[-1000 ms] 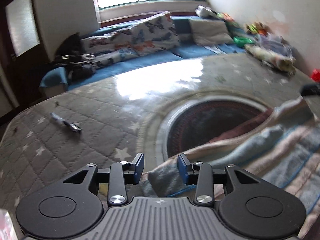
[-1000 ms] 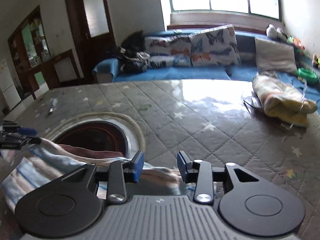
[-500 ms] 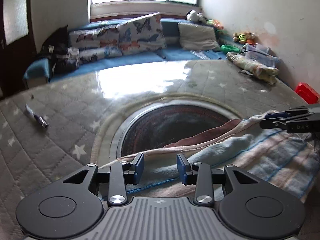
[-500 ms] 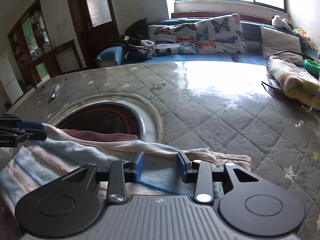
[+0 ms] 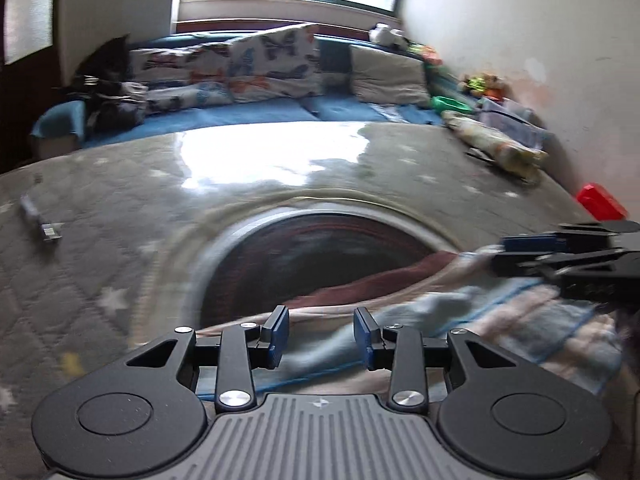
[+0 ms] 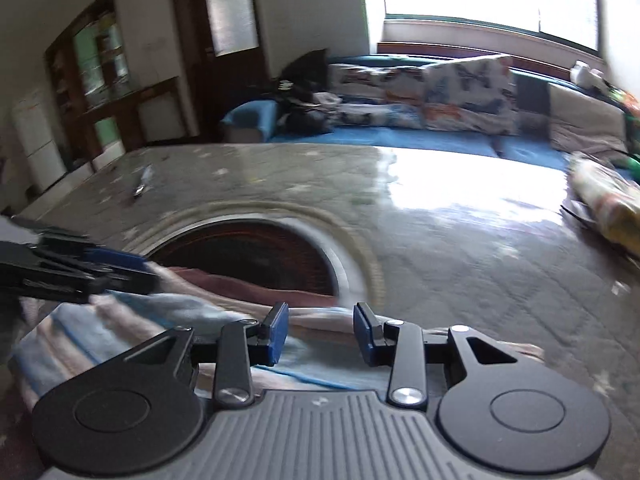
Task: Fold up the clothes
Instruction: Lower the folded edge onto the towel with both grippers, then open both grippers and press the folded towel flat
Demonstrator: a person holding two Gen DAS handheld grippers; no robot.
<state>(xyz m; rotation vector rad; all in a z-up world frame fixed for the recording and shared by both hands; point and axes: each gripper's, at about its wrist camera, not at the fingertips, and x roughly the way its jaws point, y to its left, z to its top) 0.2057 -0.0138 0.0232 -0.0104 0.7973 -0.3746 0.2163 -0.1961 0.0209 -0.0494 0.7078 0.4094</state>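
A striped garment (image 5: pixel 520 320) in pale pink, light blue and maroon lies on the grey quilted surface (image 5: pixel 120 240), partly over a round dark pattern (image 5: pixel 320 256). My left gripper (image 5: pixel 321 336) is open, its blue pads just above the garment's near edge. My right gripper (image 6: pixel 320 334) is open too, over the garment (image 6: pixel 120 320) near its edge. Each gripper shows in the other's view: the right one (image 5: pixel 520 254) at the far right, the left one (image 6: pixel 116 268) at the far left, both over the cloth. The frames are blurred.
A small dark object (image 5: pixel 42 220) lies on the surface at the left. A rolled bundle (image 5: pixel 496 148) lies at the right edge, a red box (image 5: pixel 600 200) beside it. A blue sofa with butterfly cushions (image 5: pixel 272 64) stands behind.
Both grippers have come closer together over the garment and stayed open. The views have swung and risen a little; the cloth now lies spread below the fingers.
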